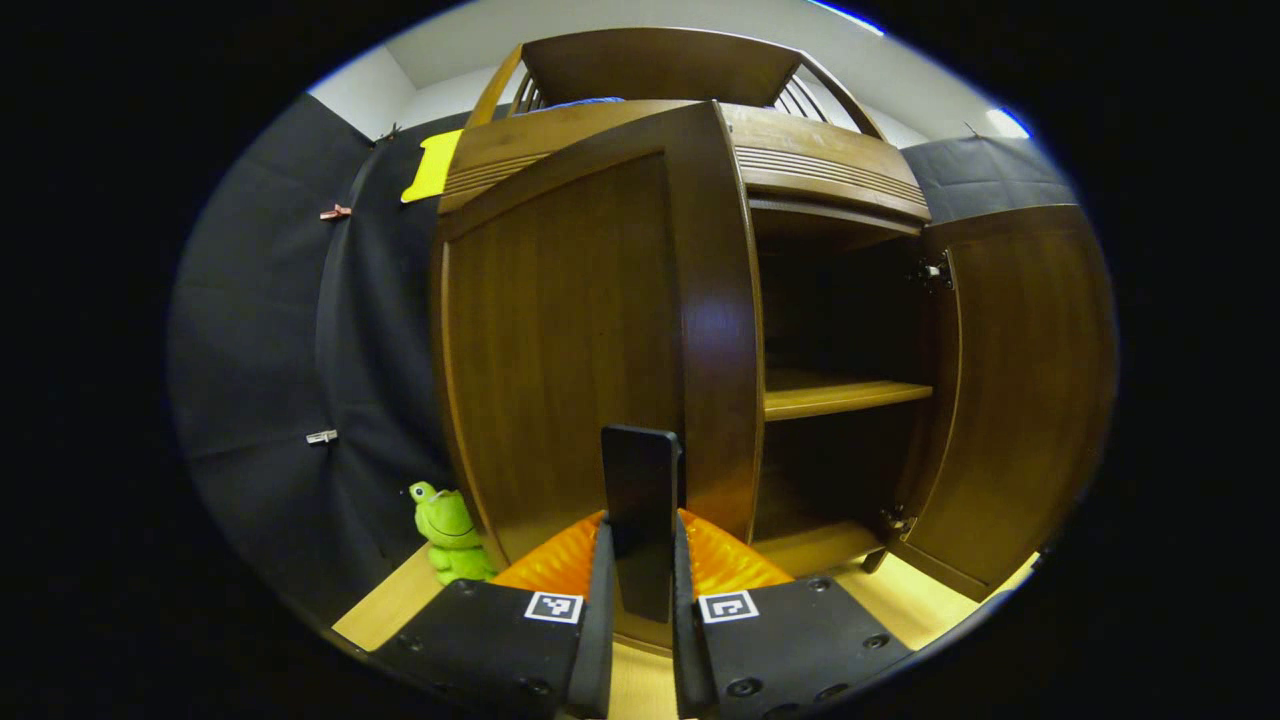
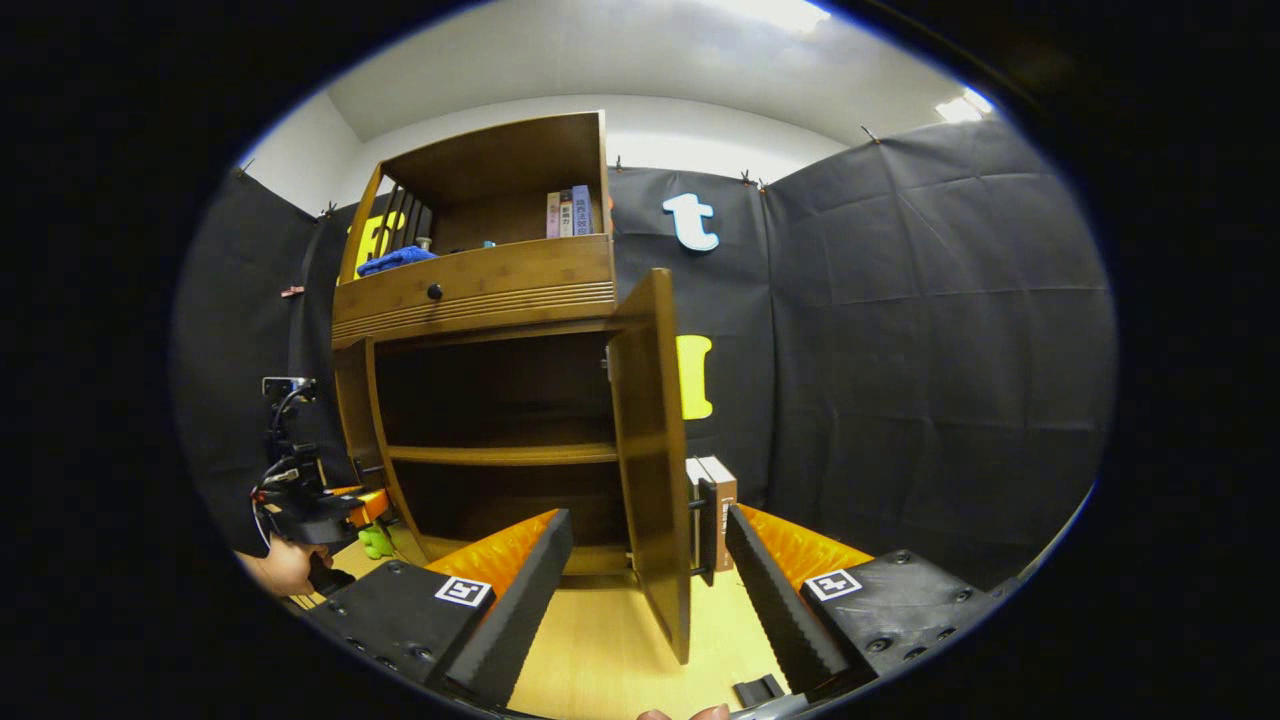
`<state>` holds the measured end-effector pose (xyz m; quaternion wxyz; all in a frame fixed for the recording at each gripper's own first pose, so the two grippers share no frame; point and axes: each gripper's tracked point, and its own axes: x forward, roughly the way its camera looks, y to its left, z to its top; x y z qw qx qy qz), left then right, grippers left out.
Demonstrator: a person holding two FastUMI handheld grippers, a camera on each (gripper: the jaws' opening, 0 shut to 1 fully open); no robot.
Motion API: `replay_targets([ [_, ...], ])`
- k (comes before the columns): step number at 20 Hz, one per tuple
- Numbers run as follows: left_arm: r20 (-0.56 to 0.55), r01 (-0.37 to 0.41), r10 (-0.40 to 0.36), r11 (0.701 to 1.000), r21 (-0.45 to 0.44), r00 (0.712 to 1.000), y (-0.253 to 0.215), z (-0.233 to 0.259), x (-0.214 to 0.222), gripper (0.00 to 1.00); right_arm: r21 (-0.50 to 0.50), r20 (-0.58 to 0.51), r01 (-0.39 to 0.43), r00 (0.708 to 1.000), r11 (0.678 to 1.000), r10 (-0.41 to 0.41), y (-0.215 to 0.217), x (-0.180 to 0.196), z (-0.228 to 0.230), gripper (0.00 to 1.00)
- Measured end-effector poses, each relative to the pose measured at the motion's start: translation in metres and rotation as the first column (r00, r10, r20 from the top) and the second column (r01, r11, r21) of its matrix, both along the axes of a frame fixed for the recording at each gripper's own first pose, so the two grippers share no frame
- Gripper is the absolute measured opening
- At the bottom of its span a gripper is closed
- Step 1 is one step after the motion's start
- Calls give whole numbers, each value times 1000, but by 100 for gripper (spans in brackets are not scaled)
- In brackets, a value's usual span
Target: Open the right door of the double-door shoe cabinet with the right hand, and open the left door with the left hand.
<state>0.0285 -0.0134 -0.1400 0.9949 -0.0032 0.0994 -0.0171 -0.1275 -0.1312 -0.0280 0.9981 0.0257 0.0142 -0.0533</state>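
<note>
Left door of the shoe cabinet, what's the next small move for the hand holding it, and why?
Probably keep swinging the left door outward by its handle. The left gripper is clamped on that handle and the door stands only partly open, while the right door is already swung wide and the right gripper is open and free of it.

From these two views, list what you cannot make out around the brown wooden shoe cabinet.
- Left gripper view: the left gripper is clamped on the left door's black handle; the door hides the shelves behind.
- Right gripper view: book spines too small to read.
- Right door's handle partly hidden behind its edge.
</note>
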Motion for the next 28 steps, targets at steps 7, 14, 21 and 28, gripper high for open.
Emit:
replay_targets([
  [7,-3,-17,17,1000,4,1000,65,-4,-55,25,-14,12,-26,1000,1000,26,42,13,1,98],
  [14,0,-34,34,999,8,999,123,-4,-75,17,-35,-1,-40,999,999,40,68,23,-3,98],
  [21,9,-78,78,997,-16,997,175,-1,-85,11,-11,-16,-19,1000,1000,19,73,29,-8,98],
  [28,1,-9,9,998,-64,1000,189,-5,-89,13,-19,-29,-30,999,999,29,81,30,-11,98],
])
